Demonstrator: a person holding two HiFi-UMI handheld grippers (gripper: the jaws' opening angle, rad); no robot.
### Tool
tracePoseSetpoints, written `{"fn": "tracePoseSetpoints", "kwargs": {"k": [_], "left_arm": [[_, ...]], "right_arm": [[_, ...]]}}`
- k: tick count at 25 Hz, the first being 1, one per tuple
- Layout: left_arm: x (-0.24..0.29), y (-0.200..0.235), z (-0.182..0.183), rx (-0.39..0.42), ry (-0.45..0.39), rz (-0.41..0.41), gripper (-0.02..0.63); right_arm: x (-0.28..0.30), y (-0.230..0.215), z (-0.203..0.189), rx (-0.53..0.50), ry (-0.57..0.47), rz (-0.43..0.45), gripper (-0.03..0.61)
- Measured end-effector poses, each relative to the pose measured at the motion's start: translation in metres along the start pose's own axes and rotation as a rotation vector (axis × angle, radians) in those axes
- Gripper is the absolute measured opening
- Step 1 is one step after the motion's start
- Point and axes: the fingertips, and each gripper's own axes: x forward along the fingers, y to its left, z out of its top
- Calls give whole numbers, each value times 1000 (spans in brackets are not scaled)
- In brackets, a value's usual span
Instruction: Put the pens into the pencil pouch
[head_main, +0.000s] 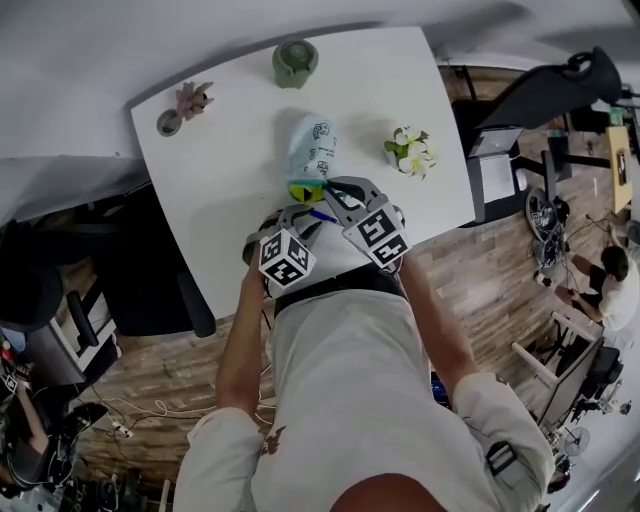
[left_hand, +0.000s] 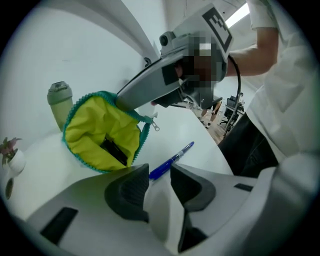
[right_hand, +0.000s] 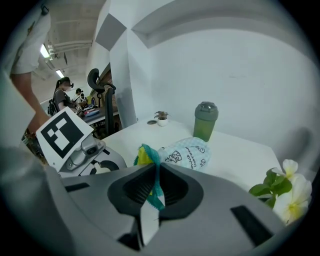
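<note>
1. At the left corner of the white rectangular table (head_main: 230, 170), a small white pot with a pinkish plant (head_main: 190, 100) was seen. It was well apart from the other things.
2. Further right, near the far edge, a green cylindrical bottle with a lid (head_main: 295, 62) was placed upright.
3. In front of the bottle, the light-blue printed fabric pencil pouch (head_main: 313, 148) was laid on the table. Its mouth was turned toward the person, and its yellow lining (left_hand: 100, 132) and teal zipper edge (right_hand: 152, 175) were shown.
4. Something dark (left_hand: 114, 150) was seen inside the pouch. What it was could not be told.
5. The left gripper (left_hand: 160, 185) was pointed down at the table, just before the pouch mouth. Its jaws were held apart and nothing was grasped. The blue plastic pen (left_hand: 172, 160) was laid on the table just beside the pouch, outside it. Its near end was hidden behind the gap between the two pads, and no pad was seen pressed on it.
6. The right gripper (right_hand: 156, 187) was clenched on the teal zipper edge, so the mouth was held open and lifted.
7. At the right side of the table, a small plant with white flowers (head_main: 412, 152) was placed, apart from the pouch.
</note>
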Motion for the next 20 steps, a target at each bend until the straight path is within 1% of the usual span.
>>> {"fn": "tracePoseSetpoints", "kwargs": {"k": [4, 5, 6, 8, 10, 13, 15, 20], "left_arm": [[13, -1, -4, 38, 38, -26, 124], [14, 0, -5, 48, 45, -24, 101], [15, 0, -5, 52, 48, -19, 92], [14, 2, -5, 45, 45, -7, 64], [13, 3, -7, 27, 43, -2, 41], [7, 1, -11, -11, 36, -5, 37], [-2, -2, -13, -45, 17, 3, 37], [-34, -8, -24, -117, -18, 52, 35]], "right_arm": [[1, -2, -2, 6, 1, -1, 31], [1, -2, -2, 5, 2, -1, 31], [0, -2, -2, 4, 2, -1, 31], [-1, -2, -2, 2, 4, -1, 31], [-1, -3, -3, 0, 6, -1, 31], [0, -3, -2, -4, 9, 3, 31], [0, -3, -2, -8, 11, 7, 29], [1, -1, -2, -23, 18, 20, 29]]}}
